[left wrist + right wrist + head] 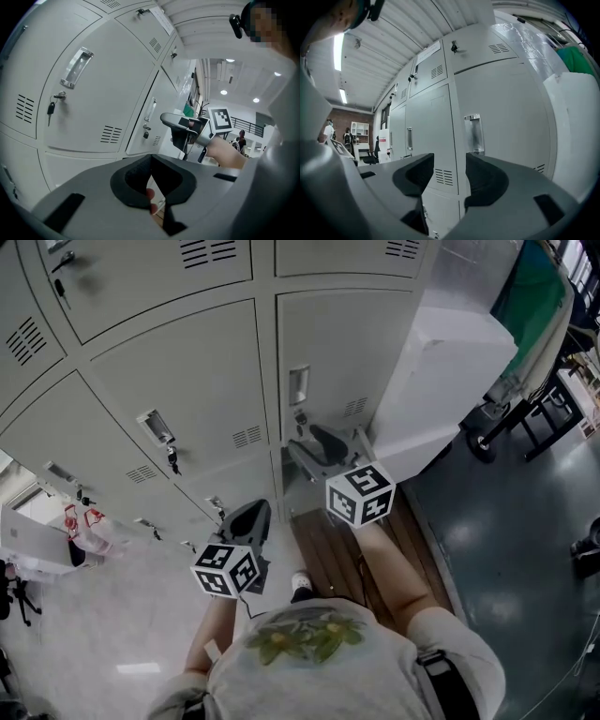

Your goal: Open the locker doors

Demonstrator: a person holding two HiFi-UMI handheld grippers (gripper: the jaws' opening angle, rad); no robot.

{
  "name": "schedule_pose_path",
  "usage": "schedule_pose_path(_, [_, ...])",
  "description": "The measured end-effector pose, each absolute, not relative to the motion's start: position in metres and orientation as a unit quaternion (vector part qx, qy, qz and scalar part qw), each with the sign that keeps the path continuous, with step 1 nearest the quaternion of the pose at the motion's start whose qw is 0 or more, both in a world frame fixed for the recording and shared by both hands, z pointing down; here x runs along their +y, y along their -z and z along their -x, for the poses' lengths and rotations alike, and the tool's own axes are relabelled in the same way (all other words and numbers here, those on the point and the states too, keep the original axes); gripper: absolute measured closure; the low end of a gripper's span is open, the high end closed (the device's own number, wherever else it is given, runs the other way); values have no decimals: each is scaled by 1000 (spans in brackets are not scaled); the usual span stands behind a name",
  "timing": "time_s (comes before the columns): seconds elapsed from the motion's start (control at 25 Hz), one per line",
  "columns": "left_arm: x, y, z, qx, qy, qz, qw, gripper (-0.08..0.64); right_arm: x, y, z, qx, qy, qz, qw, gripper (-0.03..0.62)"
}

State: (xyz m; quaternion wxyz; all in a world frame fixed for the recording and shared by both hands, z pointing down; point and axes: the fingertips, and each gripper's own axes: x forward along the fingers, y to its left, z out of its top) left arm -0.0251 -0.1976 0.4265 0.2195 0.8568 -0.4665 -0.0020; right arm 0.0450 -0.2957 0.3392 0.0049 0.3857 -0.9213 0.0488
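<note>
One locker door (506,122), beyond right gripper's (450,161) jaws

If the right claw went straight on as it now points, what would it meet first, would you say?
Probably the locker front, about at the door seam just below the recessed handle; depth is unclear.

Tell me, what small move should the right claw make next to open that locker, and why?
Probably ease the right claw forward onto the recessed handle of the locker door straight ahead. Its jaws stand apart with nothing between them, the door is shut, and the handle sits just beyond the claw's tips, a little above them.
</note>
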Motion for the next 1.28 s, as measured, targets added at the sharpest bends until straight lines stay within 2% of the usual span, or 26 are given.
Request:
schedule_pose_path(0.68, [-235,-423,50,-517,15,-828,214,531,-373,-338,-31,-915,-22,-402,24,390])
schedule_pose_path(1.28, [-239,-432,54,-529,14,-819,224,531,-382,-340,-16,-913,-19,-405,44,393])
